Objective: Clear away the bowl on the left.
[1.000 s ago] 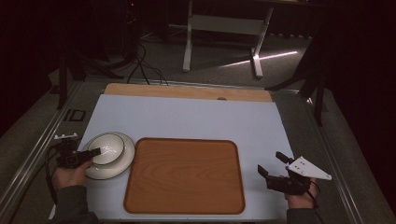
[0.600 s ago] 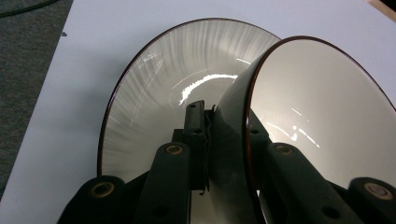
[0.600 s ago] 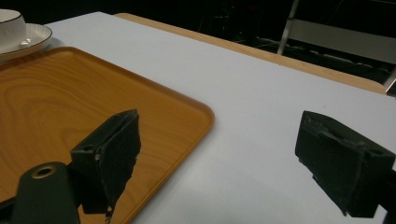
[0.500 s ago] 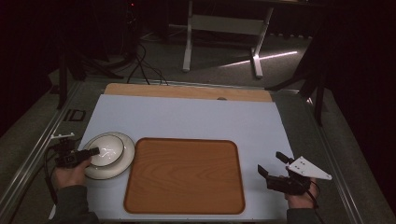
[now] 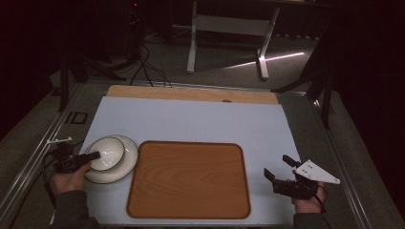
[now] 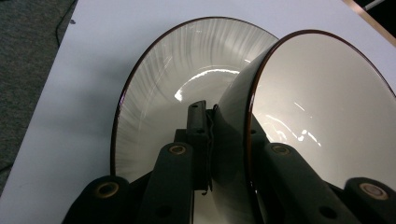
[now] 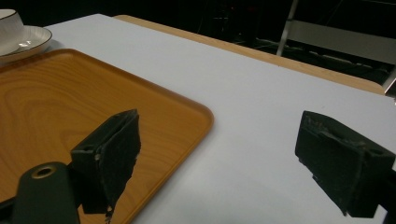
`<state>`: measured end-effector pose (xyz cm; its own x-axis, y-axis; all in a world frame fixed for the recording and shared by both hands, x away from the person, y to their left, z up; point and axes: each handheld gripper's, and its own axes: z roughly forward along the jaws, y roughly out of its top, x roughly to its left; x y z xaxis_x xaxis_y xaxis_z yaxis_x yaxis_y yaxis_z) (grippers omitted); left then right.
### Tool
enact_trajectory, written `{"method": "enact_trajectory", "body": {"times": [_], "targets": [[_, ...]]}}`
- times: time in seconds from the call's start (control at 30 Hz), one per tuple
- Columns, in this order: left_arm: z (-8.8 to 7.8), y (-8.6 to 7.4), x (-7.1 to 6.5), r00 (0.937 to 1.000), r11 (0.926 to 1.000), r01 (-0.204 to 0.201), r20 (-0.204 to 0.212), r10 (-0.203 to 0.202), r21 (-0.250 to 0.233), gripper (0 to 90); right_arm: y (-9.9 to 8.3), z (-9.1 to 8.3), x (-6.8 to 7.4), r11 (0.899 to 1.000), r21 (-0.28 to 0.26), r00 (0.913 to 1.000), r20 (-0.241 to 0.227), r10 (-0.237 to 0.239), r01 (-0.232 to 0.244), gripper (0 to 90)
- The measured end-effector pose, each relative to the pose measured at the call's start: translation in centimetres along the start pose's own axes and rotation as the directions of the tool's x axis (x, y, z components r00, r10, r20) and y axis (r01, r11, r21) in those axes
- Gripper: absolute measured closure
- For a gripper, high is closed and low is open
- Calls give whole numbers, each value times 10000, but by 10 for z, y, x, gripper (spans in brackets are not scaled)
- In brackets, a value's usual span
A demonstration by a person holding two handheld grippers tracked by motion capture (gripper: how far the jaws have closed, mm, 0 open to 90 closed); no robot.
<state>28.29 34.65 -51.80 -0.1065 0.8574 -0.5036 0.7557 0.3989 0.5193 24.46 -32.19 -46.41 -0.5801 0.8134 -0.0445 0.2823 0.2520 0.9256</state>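
On the white table [image 5: 191, 119], left gripper [image 5: 93, 155] clamps the bowl [image 5: 107, 153] rim; right gripper [image 5: 279, 171] gapes wide, empty.

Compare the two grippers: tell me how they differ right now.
The left gripper is shut on the rim of the white bowl, one jaw inside and one outside; the right gripper is open and holds nothing. The left sits over the white plate left of the wooden tray; the right hovers above bare table right of the tray. Both are black, two-jawed and hand-held.
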Motion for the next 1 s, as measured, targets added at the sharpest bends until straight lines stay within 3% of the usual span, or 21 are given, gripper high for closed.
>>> {"method": "enact_trajectory", "body": {"times": [0.2, 0.63, 1.0], "targets": [[-2, 0, -1, 10000, 9999, -18, 29, 18, -131, 809, 0, 0, 0, 10000, -28, 10000, -4, 24, -24, 139], [-8, 0, -3, 9986, 9986, 6, 523, 22, -529, 810, 0, -1, 0, 10000, -45, 10000, 23, 46, -46, 139], [-12, 1, -9, 9979, 9976, -191, 606, 232, -665, 810, 0, -1, -1, 10000, -48, 10000, 51, 77, -77, 139]]}}
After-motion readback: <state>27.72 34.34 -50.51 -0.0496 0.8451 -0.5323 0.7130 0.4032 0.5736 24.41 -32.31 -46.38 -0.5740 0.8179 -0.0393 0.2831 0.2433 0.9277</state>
